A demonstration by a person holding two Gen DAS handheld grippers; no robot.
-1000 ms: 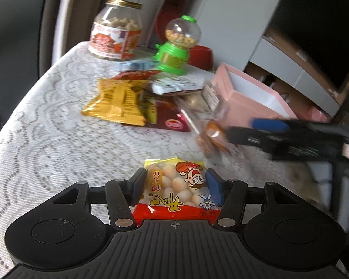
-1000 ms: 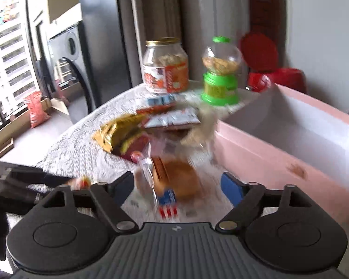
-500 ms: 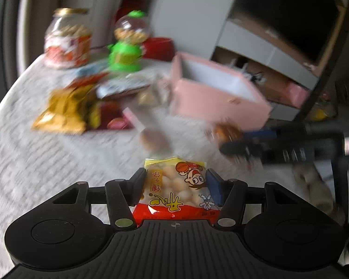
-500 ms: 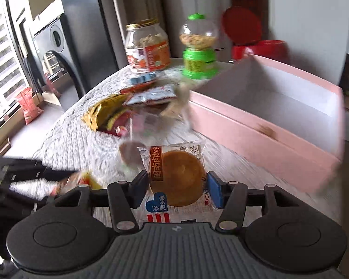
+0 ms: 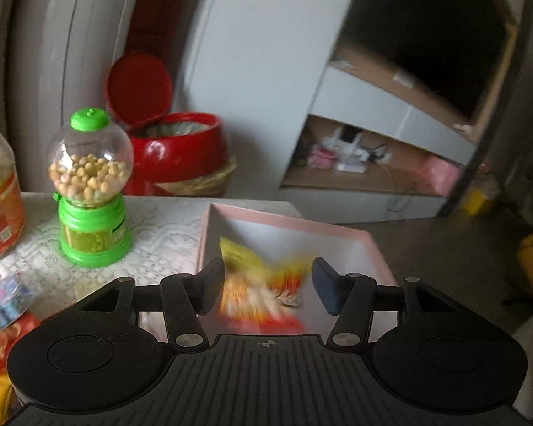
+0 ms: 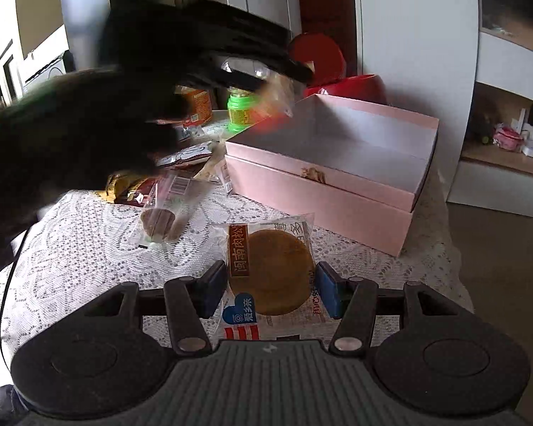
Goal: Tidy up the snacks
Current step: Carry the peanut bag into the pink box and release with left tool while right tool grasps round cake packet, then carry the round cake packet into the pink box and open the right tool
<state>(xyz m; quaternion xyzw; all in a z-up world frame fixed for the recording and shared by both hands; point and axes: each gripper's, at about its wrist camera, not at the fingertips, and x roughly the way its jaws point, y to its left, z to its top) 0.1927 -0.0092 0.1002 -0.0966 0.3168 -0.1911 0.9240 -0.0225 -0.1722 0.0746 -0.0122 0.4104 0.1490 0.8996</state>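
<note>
On a lace-covered worktop beside white cabinets, your left claw, closing, holds a blurred yellow snack bag over the pink box; your right claw grips a round cake packet, lengthwise pointing away.

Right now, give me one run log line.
left claw: holds blurred snack bag at pink box | right claw: holds pastry packet over lace tablecloth
</note>
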